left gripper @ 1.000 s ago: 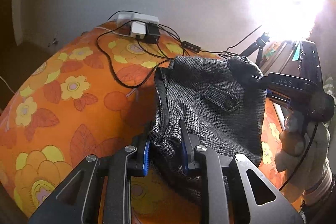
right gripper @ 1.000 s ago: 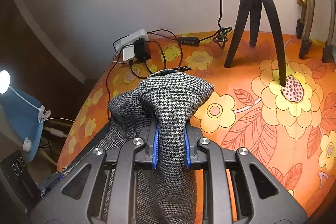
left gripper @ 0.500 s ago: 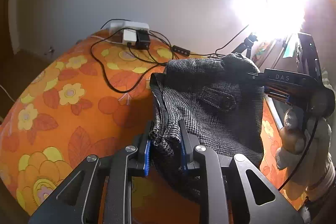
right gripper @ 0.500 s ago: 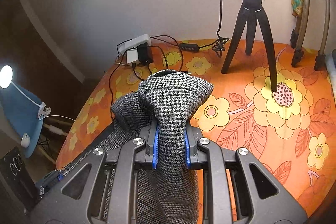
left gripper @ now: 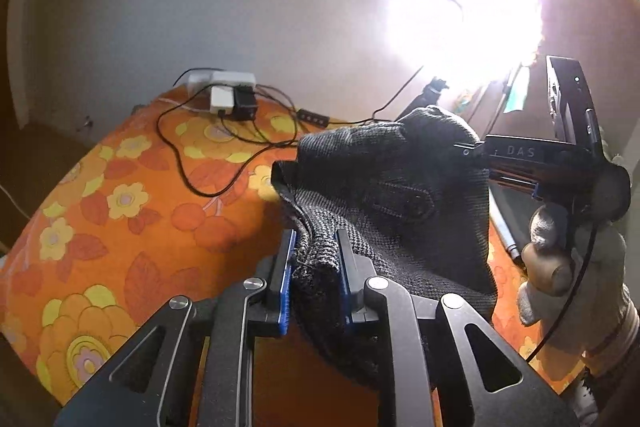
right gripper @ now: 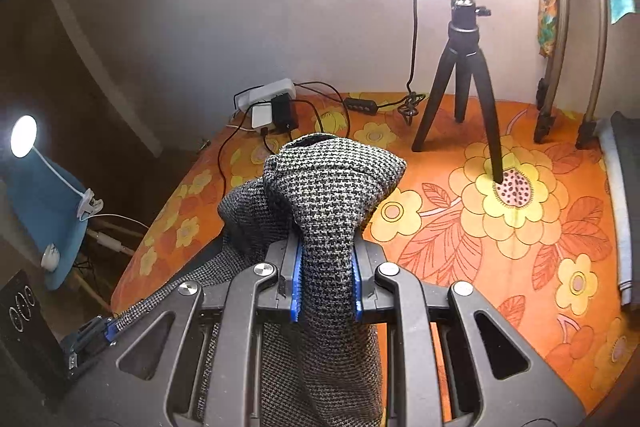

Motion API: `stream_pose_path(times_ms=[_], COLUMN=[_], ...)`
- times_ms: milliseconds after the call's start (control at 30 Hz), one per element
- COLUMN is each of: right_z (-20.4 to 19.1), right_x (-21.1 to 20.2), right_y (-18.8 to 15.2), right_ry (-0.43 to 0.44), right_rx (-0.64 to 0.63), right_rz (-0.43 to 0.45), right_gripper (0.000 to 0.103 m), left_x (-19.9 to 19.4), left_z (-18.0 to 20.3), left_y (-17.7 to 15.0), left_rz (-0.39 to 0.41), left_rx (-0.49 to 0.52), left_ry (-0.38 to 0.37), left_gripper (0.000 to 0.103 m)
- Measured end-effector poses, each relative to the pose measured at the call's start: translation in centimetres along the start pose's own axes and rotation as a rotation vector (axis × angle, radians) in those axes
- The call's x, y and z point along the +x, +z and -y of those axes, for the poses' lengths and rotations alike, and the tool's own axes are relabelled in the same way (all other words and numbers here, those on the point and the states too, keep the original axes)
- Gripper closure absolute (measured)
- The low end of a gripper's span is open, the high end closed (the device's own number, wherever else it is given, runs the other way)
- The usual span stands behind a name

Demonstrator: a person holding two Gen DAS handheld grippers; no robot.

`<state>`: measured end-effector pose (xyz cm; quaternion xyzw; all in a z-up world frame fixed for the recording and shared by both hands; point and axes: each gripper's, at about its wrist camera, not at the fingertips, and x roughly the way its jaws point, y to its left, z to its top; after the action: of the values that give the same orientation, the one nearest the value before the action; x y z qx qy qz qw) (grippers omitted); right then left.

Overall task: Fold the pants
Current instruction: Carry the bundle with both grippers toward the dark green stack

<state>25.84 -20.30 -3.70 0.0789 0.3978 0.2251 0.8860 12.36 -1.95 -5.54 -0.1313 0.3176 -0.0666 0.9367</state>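
The grey houndstooth pants [left gripper: 392,195] hang between my two grippers above the orange flowered table [left gripper: 120,211]. My left gripper [left gripper: 316,251] is shut on one bunched corner of the waistband. My right gripper [right gripper: 325,259] is shut on another bunched corner of the pants [right gripper: 332,187], which drape down over its jaws. In the left wrist view the right gripper [left gripper: 476,151] shows at the right, held by a gloved hand, clamped on the far edge of the pants. The lower part of the pants is hidden below both grippers.
A white power strip with plugs and black cables [left gripper: 232,95] lies at the table's back edge. A black tripod [right gripper: 468,75] with a glaring lamp stands at the back right. Two more stand legs [right gripper: 568,107] are beside it. A blue chair [right gripper: 44,207] is off the left edge.
Both grippers have risen and tilted up with the pants held in them. The table looks farther below and the lamp's glare fills more of both views. The grips are unchanged.
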Motion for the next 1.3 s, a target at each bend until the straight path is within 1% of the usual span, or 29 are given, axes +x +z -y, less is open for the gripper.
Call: stream_pose_path(times_ms=[200,367,567,767,900,1100,1300], right_z=[-0.4,-0.1,0.8,2.5,4.3,7.8,12.5], right_x=[-1.8,-2.7,-4.3,-7.1,-9.4,-13.8,-18.1], right_y=[-0.5,-1.3,-2.3,-3.2,-3.5,-3.6,-4.0], right_ry=[-0.004,-0.017,-0.02,-0.033,-0.05,-0.095,-0.155], right_rx=[-0.012,-0.002,0.0,0.008,0.02,0.036,0.057], right_rz=[0.01,0.011,0.015,0.032,0.046,0.078,0.111], right_gripper=[0.084,0.084,0.084,0.084,0.084,0.084,0.084], left_x=[-0.7,-0.5,-1.0,-1.6,-1.6,-1.0,0.2], left_z=[1.0,0.5,2.1,5.0,7.6,12.1,16.7], left_y=[-0.3,-0.9,-1.6,-3.1,-3.8,-4.0,-3.9], left_rz=[0.004,-0.022,-0.021,-0.034,-0.039,-0.034,-0.04], left_rx=[0.013,-0.023,0.004,0.042,0.054,0.07,0.087], left_ry=[-0.021,-0.035,-0.051,-0.09,-0.137,-0.215,-0.293], left_gripper=[0.088,0.088,0.089,0.089,0.089,0.089,0.089])
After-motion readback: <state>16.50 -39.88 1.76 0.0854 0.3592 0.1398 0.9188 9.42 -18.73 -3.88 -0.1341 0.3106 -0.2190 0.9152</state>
